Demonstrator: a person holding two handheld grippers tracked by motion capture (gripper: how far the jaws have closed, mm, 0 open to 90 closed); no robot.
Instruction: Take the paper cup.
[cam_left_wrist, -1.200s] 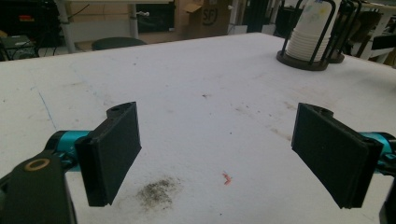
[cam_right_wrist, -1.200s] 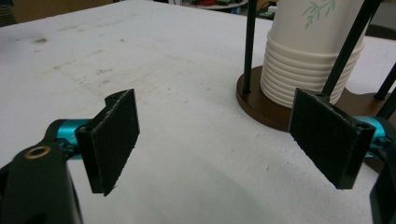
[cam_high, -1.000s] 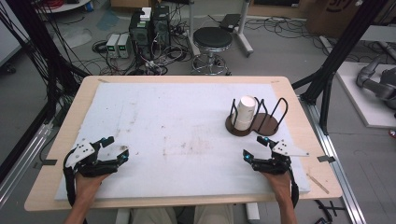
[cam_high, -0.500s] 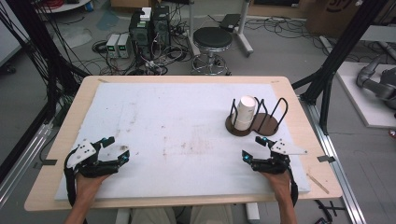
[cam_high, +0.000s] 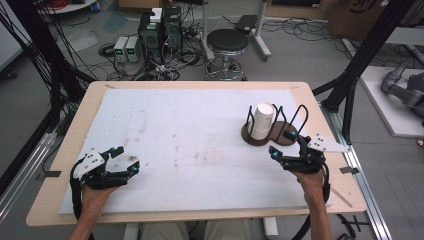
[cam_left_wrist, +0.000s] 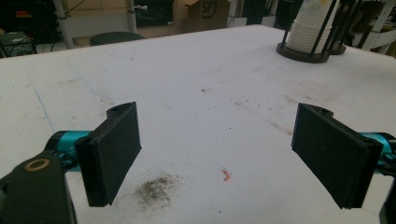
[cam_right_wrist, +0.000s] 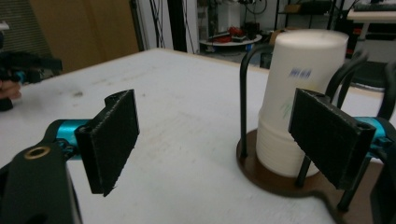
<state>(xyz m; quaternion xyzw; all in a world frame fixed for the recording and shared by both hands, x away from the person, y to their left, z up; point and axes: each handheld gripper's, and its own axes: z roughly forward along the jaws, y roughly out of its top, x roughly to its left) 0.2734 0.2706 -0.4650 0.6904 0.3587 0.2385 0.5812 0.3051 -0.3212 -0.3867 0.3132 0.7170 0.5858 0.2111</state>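
Standing upside-down in wire rack: white cup stack.

1. You work at a light wooden table with a bare rim on every side.
2. A white foam sheet covers nearly all of its top, marked with faint brown stains and a small grey smudge.
3. On the sheet's far right part stands a dark brown round wire rack, which holds 1 upside-down stack of white paper cups.
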